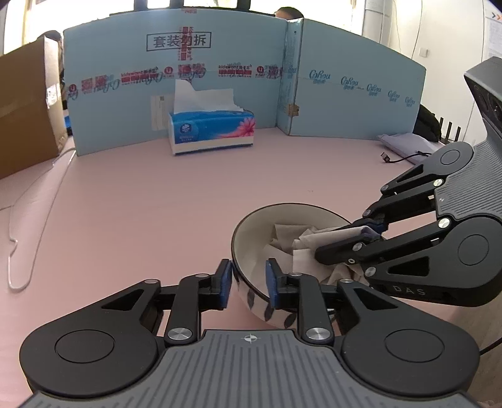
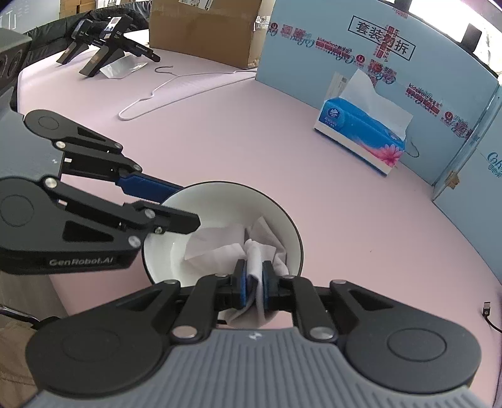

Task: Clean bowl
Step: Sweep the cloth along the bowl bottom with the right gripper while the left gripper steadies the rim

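A white bowl [image 1: 251, 238] with a dark rim and patterned outside sits on the pink table; it also shows in the right wrist view [image 2: 219, 201]. My left gripper [image 1: 248, 282] is shut on the bowl's near rim, one pad outside and one inside; it shows from the side in the right wrist view [image 2: 169, 204]. My right gripper [image 2: 254, 282] is shut on a crumpled white tissue [image 2: 226, 251] that lies inside the bowl. In the left wrist view the right gripper [image 1: 354, 238] reaches into the bowl from the right, with the tissue [image 1: 301, 241] under it.
A blue tissue box [image 1: 211, 130] [image 2: 360, 131] stands in front of a light-blue cardboard screen [image 1: 345, 94]. A brown carton [image 2: 204, 28] stands at the left. A white wire hanger [image 2: 150, 94] and spare grippers [image 2: 103, 50] lie on the table. A cable end [image 1: 386, 158] lies at the right.
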`<state>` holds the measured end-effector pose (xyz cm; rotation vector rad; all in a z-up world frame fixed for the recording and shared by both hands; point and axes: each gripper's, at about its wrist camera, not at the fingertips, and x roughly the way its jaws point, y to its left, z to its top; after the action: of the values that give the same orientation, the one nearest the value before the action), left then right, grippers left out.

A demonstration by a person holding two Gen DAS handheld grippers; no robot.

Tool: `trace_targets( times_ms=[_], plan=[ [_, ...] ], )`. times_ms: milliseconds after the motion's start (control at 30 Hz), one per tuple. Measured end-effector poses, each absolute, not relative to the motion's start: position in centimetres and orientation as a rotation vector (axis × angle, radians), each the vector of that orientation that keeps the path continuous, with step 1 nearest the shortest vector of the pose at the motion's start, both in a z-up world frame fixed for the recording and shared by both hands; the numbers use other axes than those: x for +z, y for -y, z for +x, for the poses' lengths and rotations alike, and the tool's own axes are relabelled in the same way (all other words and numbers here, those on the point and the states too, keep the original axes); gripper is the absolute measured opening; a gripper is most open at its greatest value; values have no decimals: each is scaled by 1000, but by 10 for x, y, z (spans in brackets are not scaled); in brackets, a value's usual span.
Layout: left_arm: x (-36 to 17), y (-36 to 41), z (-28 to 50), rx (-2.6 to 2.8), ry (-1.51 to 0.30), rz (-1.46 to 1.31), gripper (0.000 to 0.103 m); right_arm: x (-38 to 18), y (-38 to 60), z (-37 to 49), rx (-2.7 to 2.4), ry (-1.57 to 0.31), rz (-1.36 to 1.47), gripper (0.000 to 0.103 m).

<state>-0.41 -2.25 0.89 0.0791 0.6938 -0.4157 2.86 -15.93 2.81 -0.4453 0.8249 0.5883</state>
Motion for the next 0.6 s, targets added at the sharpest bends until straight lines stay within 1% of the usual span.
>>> trace_targets(
  times_ms=[133, 267, 333, 433, 600],
  plan=[
    [9, 23, 0, -428, -692, 103, 21, 26, 157, 27, 593, -834, -457, 14],
    [9, 21, 5, -453, -693, 111, 18, 27, 158, 25, 598, -832, -442, 18],
    [11, 19, 10, -456, -694, 115, 13, 28, 159, 24, 604, -829, -442, 20],
    [12, 20, 12, -454, -689, 131, 7, 32, 161, 24, 612, -824, -431, 23],
    [15, 23, 12, -453, -682, 157, 6, 37, 165, 22, 611, -807, -421, 23]
  ],
)
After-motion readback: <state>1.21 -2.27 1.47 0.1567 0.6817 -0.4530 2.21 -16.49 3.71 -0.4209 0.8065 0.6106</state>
